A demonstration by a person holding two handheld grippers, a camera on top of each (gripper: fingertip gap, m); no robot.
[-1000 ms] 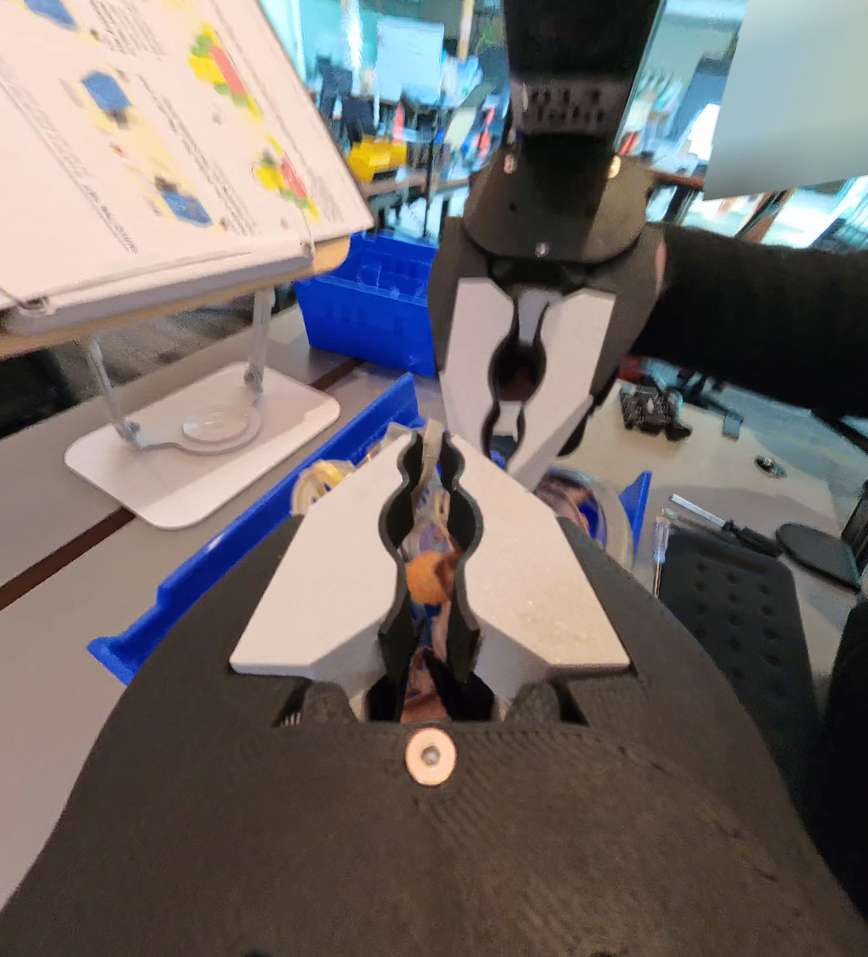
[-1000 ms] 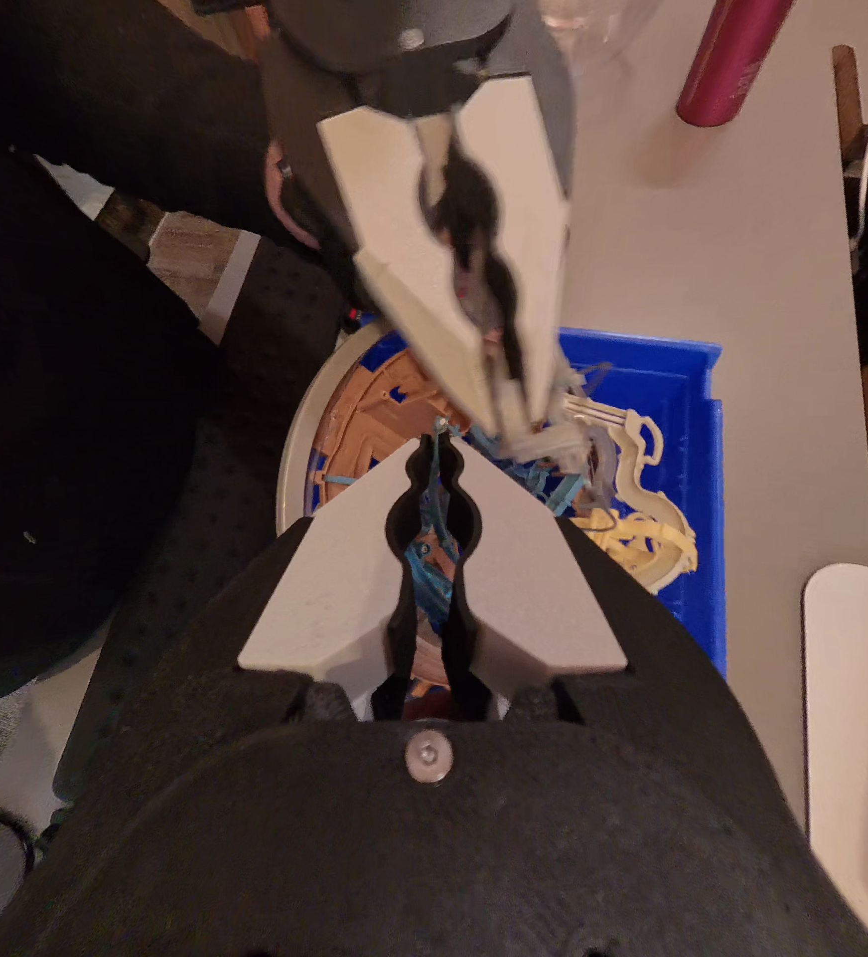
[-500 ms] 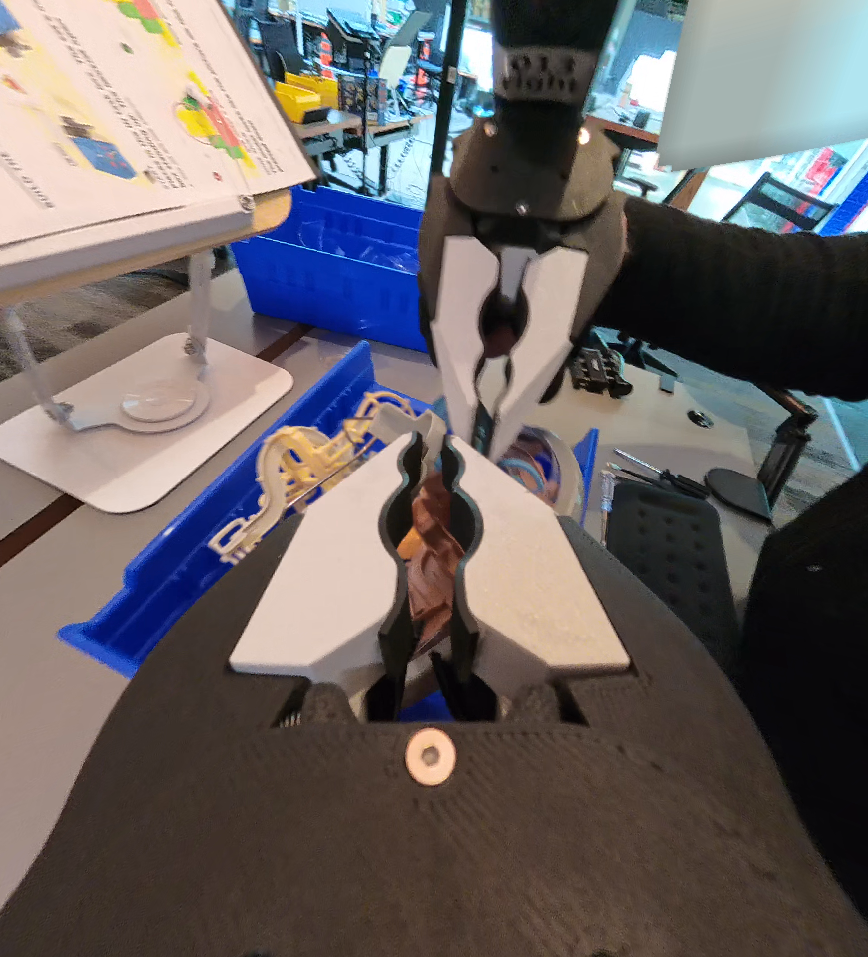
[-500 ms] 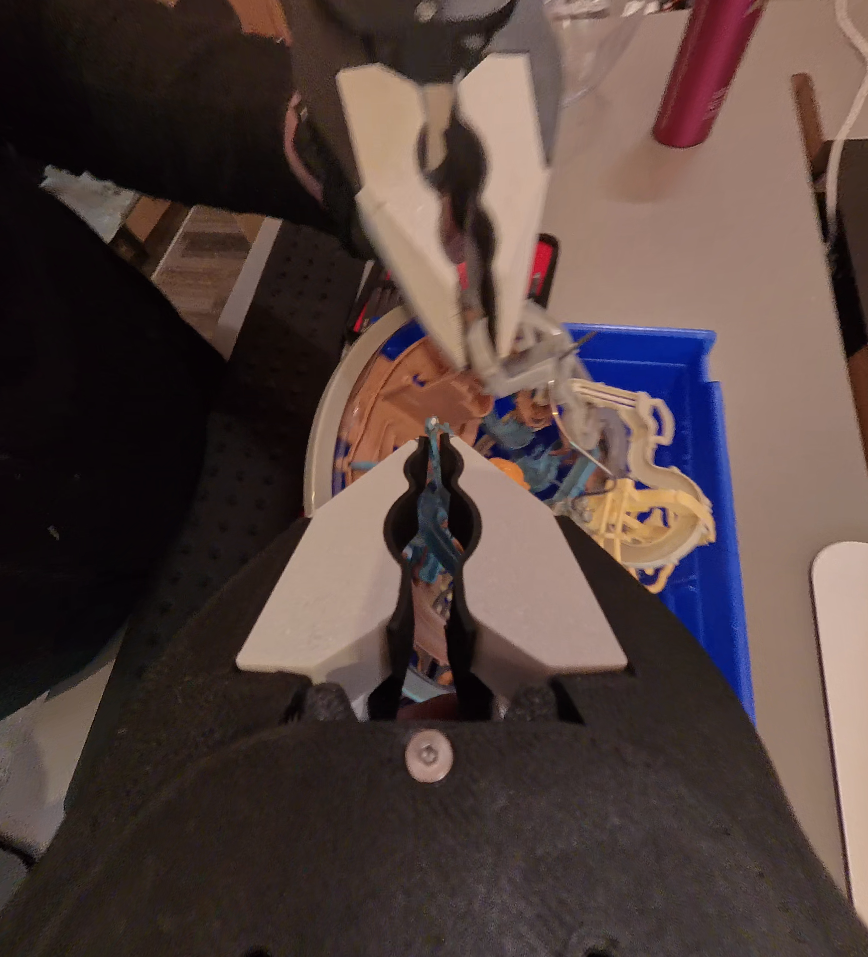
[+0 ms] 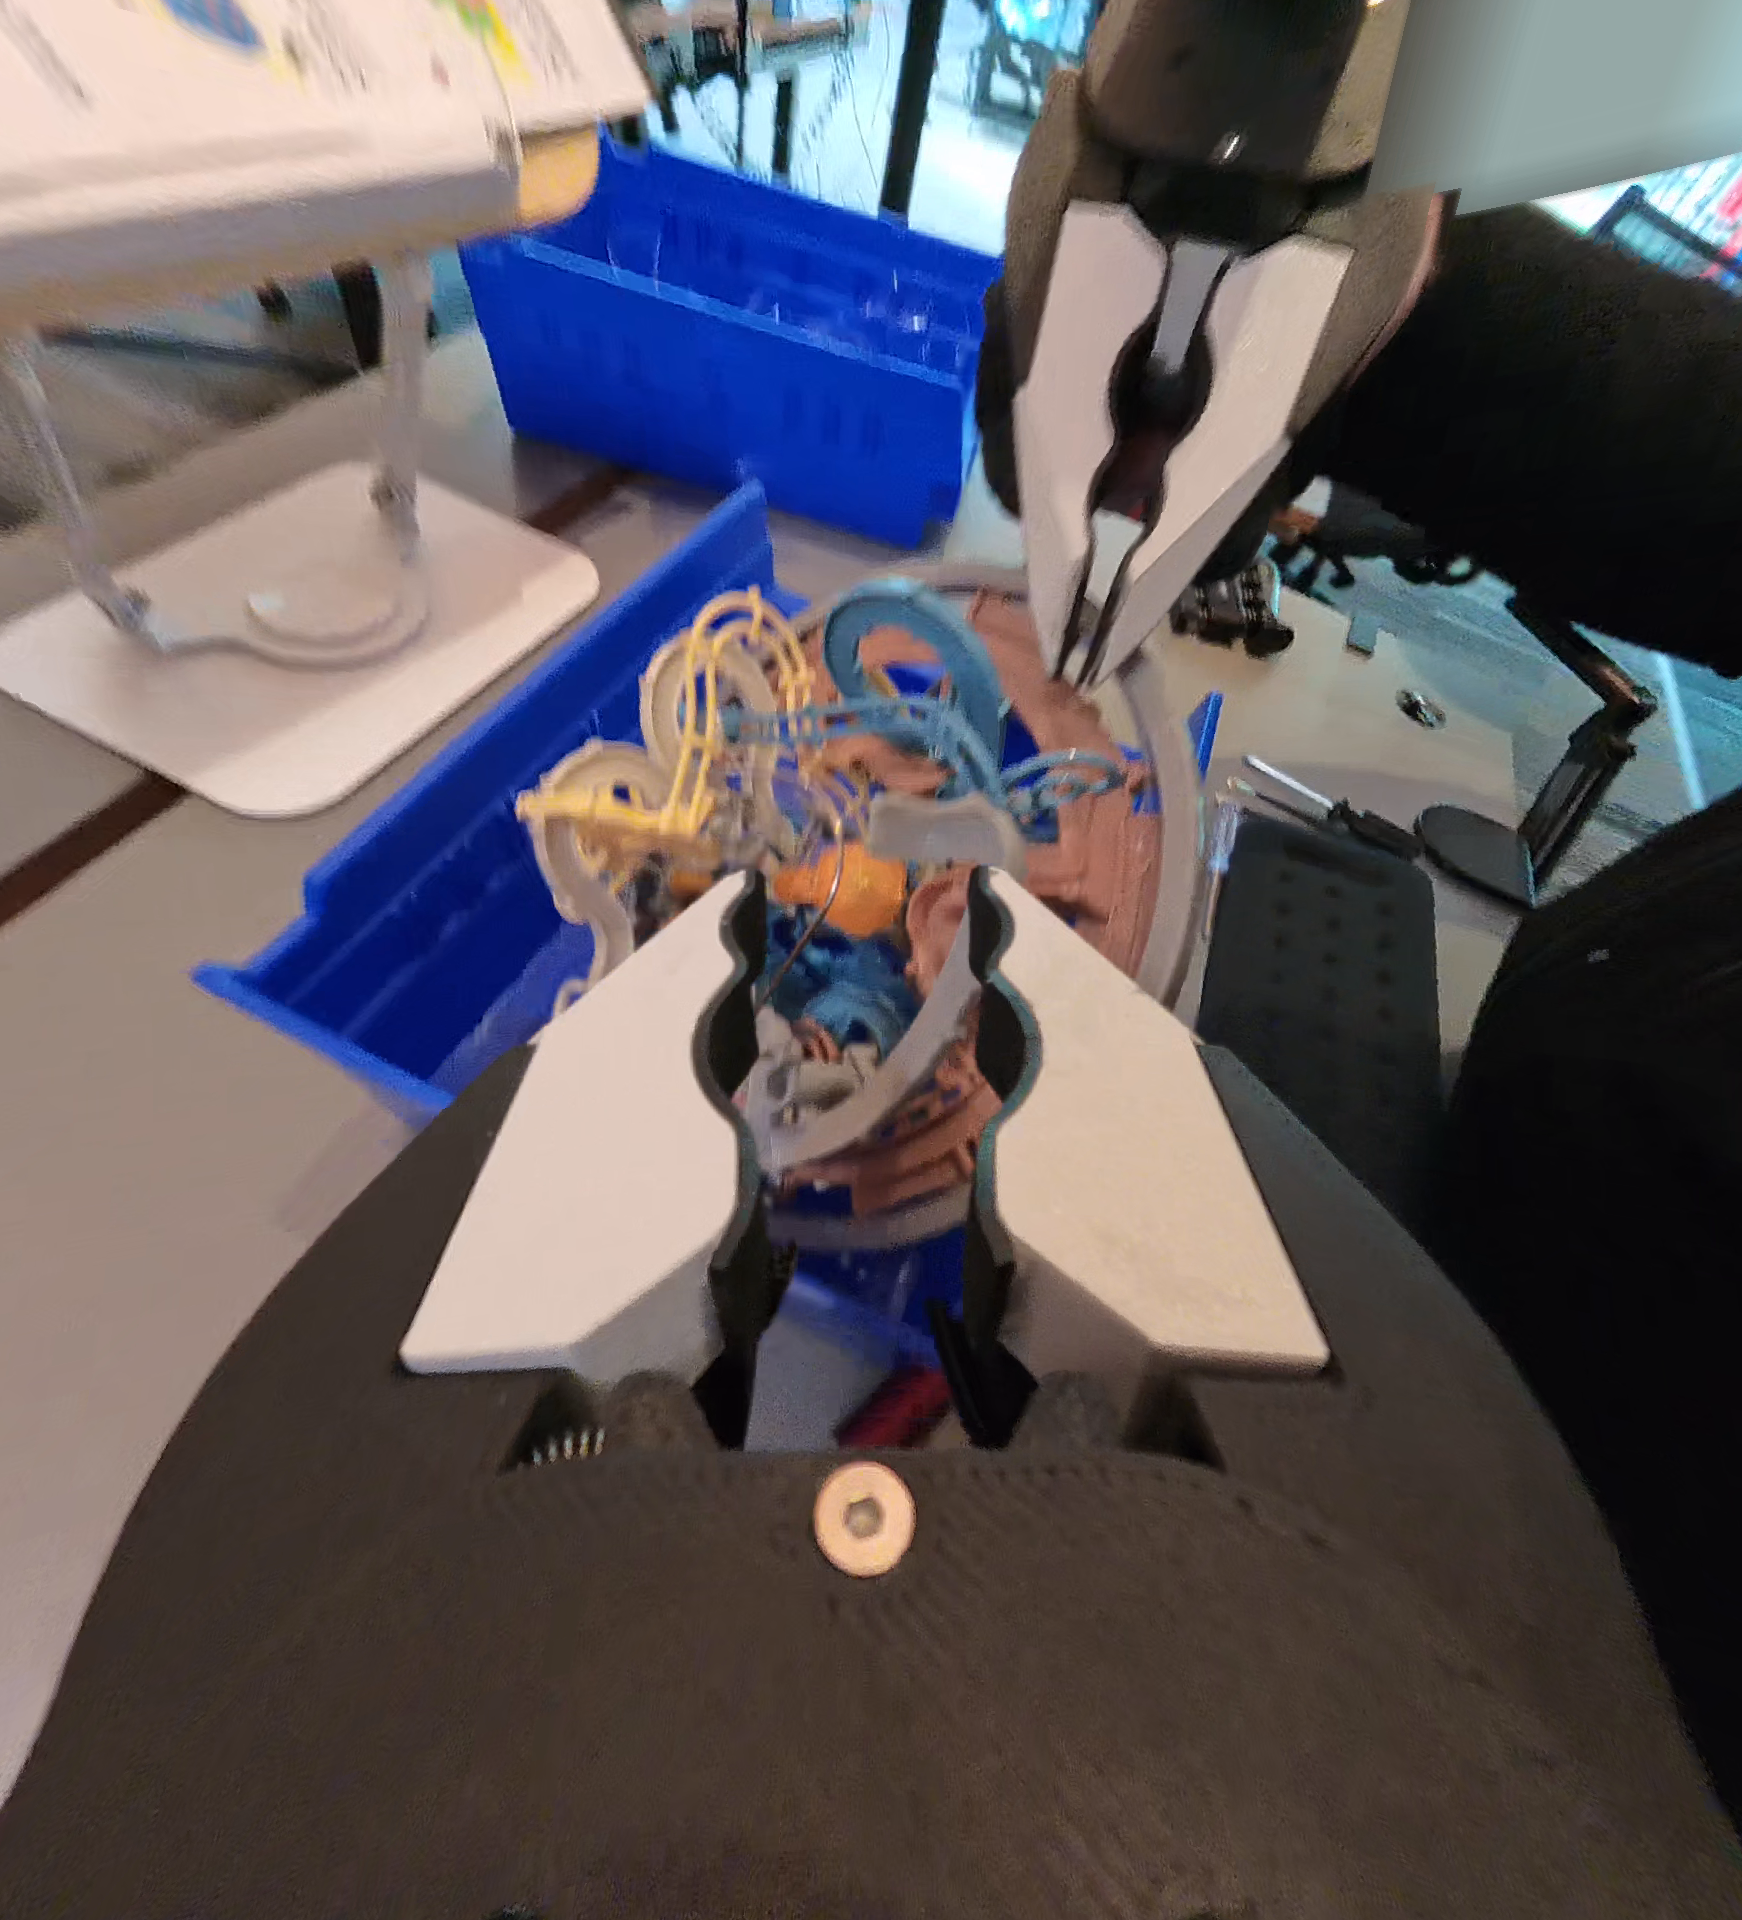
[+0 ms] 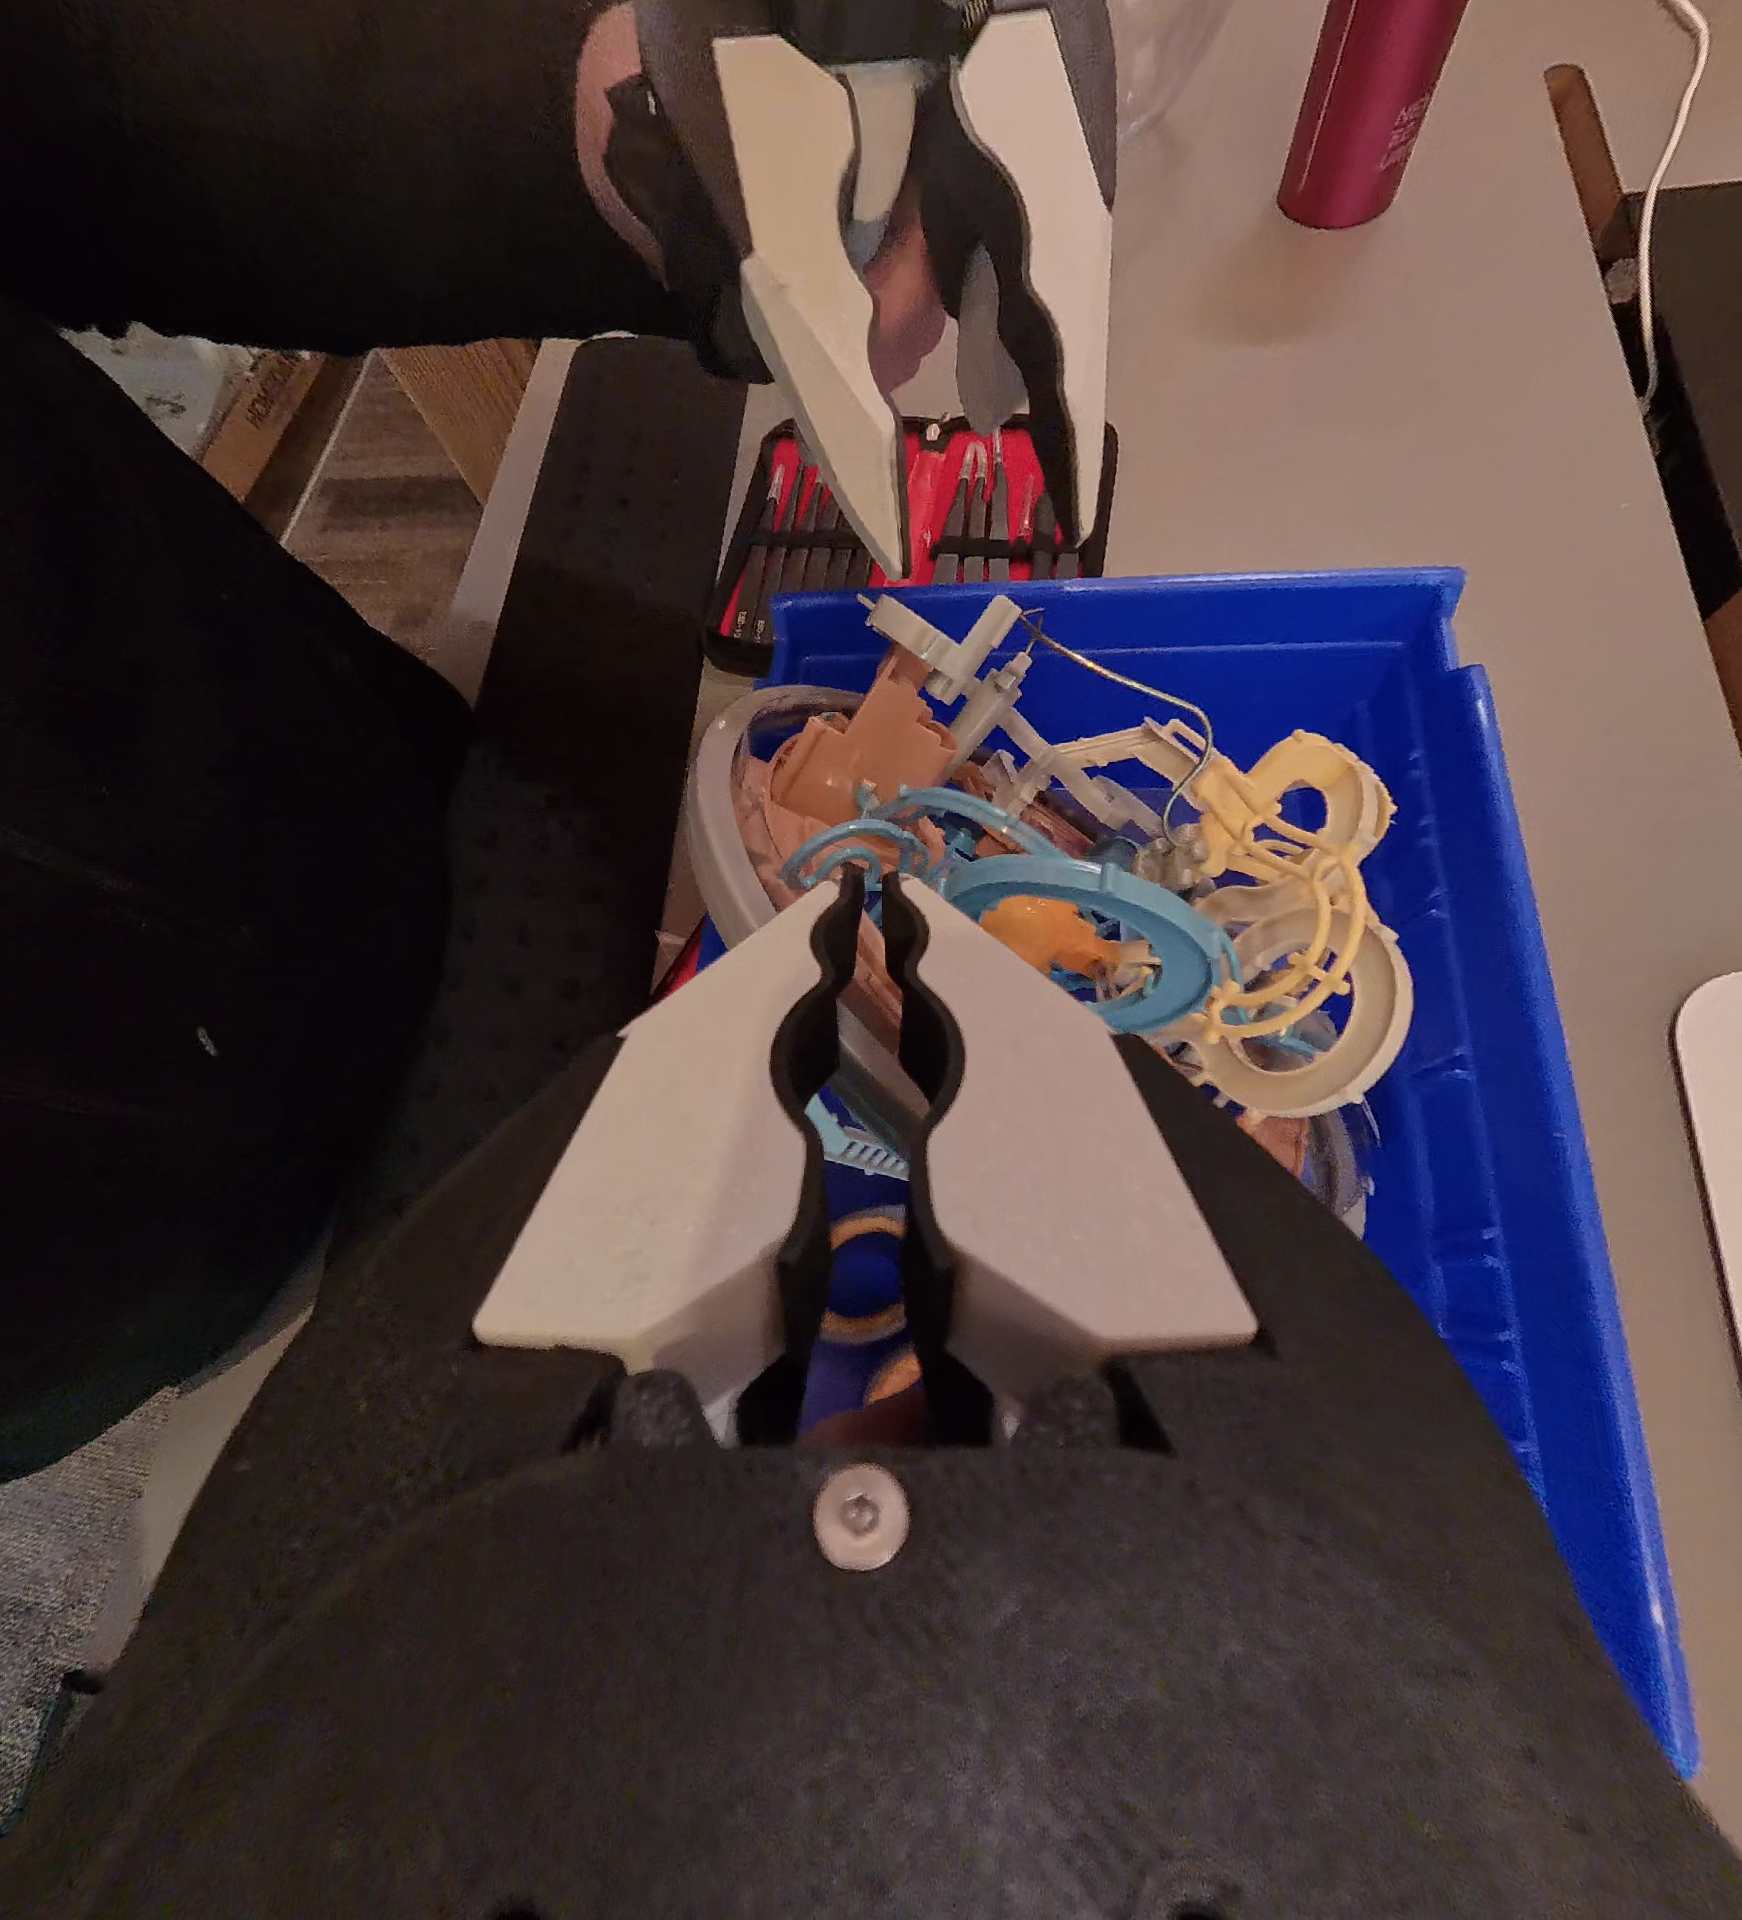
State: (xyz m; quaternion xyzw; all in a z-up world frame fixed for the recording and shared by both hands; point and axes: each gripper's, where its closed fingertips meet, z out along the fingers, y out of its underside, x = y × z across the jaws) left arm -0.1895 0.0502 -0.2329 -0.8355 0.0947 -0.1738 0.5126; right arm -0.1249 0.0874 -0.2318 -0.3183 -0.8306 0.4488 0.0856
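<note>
blue bin point(image 6: 1418, 935) stands on the worktop point(image 6: 1314, 416), between a black perforated mat point(image 6: 576, 831) and a white stand base point(image 5: 295, 665).

1. contents: a loose heap of plastic model parts, namely a cream parts frame point(image 6: 1293, 935), a light-blue ring point(image 6: 1085, 914), an orange piece point(image 6: 1033, 925), a tan piece point(image 6: 877, 748), a grey piece point(image 6: 960, 655) and a thin bent wire point(image 6: 1147, 686). a round grey-rimmed dish point(image 6: 711, 821) leans in the bin under the heap.
2. left hand-held gripper point(image 5: 867, 894): jaws spread wide, nothing between them, held above the grey-piece end of the heap and clear of it.
3. right hand-held gripper point(image 6: 867, 883): jaws drawn almost together, with a thin slit at the tips. the tips sit at the light-blue strands by the dish rim, and it cannot be told whether they pinch anything.
4. a 2nd blue bin point(image 5: 742, 343) stands behind. its contents are not discernible.
</note>
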